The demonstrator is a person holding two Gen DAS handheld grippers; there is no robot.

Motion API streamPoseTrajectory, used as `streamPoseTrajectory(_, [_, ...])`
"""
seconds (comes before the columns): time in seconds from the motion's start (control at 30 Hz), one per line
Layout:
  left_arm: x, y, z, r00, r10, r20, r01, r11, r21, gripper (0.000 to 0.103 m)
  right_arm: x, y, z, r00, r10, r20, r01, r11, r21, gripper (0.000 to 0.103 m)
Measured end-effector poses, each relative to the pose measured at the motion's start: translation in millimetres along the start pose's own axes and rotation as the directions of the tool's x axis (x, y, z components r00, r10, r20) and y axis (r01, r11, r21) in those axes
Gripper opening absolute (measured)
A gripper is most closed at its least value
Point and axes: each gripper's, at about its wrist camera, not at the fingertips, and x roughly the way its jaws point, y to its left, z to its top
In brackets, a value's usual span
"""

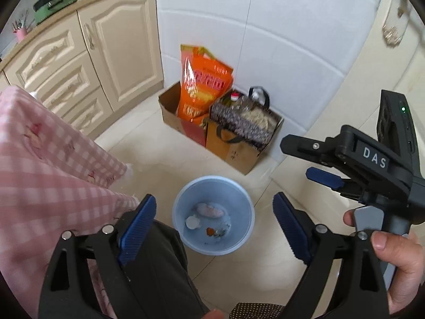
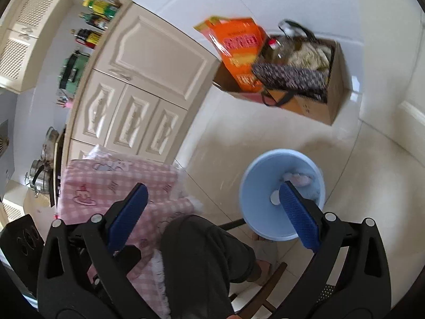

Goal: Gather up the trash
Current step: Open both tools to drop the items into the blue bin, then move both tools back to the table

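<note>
A light blue bin stands on the tiled floor. At its bottom lie a pinkish wad, a white round lid and small orange scraps. My left gripper hangs above the bin, open wide, with nothing between its blue pads. My right gripper is also open and empty; in the left wrist view it shows at the right, held by a hand. The bin sits under its right finger, with the wad inside.
A table with a pink checked cloth is at the left. A person's dark trouser leg is below the grippers. A cardboard box holding an orange bag and a patterned tote stands by the white wall. Cream cabinets line the left.
</note>
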Motion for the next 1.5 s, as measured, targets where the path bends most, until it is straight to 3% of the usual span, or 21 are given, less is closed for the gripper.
streamPoseTrajectory(0.17, [-58.9,1.2,4.9,0.993,-0.016,0.120,0.015,1.000,0.008,0.090,-35.0,48.8,2.1,0.997,0.041,0.068,-0.035,0.996,-0.086,0.097])
streamPoseTrajectory(0.33, [-118.0,12.6,1.8,0.973,-0.003,0.231,0.002,1.000,0.005,0.092,-66.4,114.3,-3.3,0.988,0.106,0.114,-0.080,0.974,-0.211,0.097])
streamPoseTrajectory(0.5, [-162.1,36.3,-5.2,0.956,-0.010,0.294,0.018,1.000,-0.025,0.093,-79.8,167.7,-16.5,0.981,0.156,0.116,-0.113,0.943,-0.313,0.097])
streamPoseTrajectory(0.67, [-203.4,60.3,-14.9,0.929,0.051,0.366,-0.030,0.998,-0.062,0.095,-89.0,218.5,-37.2,0.975,0.195,0.107,-0.136,0.903,-0.408,0.097])
streamPoseTrajectory(0.97, [-274.9,111.7,-33.4,0.870,0.175,0.461,-0.097,0.978,-0.187,0.095,-98.6,281.0,-71.6,0.967,0.235,0.097,-0.152,0.842,-0.517,0.097])
streamPoseTrajectory(1.2, [-319.6,153.1,-58.8,0.821,0.273,0.502,-0.148,0.950,-0.273,0.095,-96.4,328.3,-106.1,0.964,0.253,0.078,-0.152,0.770,-0.620,0.097])
streamPoseTrajectory(1.33, [-343.1,181.7,-80.2,0.783,0.346,0.517,-0.181,0.922,-0.343,0.095,-90.8,352.0,-126.0,0.964,0.257,0.062,-0.151,0.729,-0.668,0.097])
streamPoseTrajectory(1.5, [-360.3,218.7,-105.9,0.756,0.410,0.510,-0.196,0.885,-0.422,0.095,-82.2,377.7,-148.5,0.965,0.258,0.045,-0.150,0.688,-0.710,0.097])
